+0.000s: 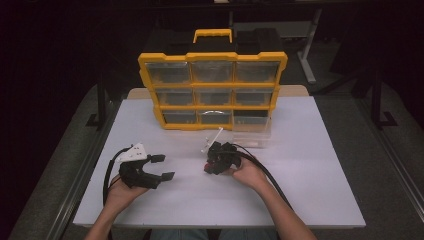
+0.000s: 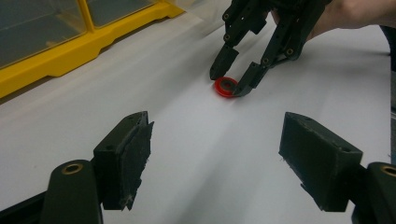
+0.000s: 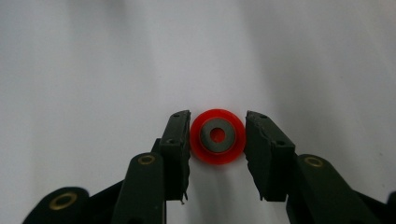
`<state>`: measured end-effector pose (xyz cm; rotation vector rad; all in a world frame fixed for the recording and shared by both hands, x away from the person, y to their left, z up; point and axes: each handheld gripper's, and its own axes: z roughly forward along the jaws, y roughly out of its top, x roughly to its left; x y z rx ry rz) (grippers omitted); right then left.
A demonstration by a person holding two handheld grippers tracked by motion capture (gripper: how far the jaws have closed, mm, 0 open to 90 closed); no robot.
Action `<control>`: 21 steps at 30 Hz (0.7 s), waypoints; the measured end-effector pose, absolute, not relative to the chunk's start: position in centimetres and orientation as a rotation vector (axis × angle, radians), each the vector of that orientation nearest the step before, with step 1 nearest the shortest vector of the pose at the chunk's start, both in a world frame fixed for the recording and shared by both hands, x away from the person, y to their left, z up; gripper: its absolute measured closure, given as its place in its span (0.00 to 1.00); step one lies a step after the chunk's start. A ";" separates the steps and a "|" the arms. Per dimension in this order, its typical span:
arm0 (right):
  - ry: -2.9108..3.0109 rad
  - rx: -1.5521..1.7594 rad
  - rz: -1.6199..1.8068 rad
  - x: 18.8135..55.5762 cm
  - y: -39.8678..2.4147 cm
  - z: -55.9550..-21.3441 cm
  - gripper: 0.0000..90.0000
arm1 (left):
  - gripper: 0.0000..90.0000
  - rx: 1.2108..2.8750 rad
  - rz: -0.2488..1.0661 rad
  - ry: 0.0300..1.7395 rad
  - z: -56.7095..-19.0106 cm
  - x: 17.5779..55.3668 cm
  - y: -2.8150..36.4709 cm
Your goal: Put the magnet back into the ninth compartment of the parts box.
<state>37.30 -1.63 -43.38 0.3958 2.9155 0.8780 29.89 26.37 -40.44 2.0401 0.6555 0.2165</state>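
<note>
Straddling a red ring with the right tongs, tips down on the white desk; ring flat between the pads, both pads right at its rim, contact hard to tell, a thin gap seeming to show on each side. Resting low over the desk with the left tongs, spread wide, nothing between them, ring ahead of them, well apart. Standing beyond both tongs, a yellow drawer organiser, with a clear drawer set out just past the right tongs.
</note>
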 end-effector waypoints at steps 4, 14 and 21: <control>2.933 0.403 0.889 37.6 -1.7 -43.4 0.67 | 0.27 2.040 0.213 0.659 -40.5 29.9 26.3; 2.981 0.475 0.989 38.4 -2.4 -43.6 0.68 | 0.26 2.047 0.213 0.660 -40.5 30.0 26.3; 2.985 0.479 1.028 38.5 -2.6 -43.4 0.68 | 0.26 2.046 0.214 0.660 -40.5 29.9 26.3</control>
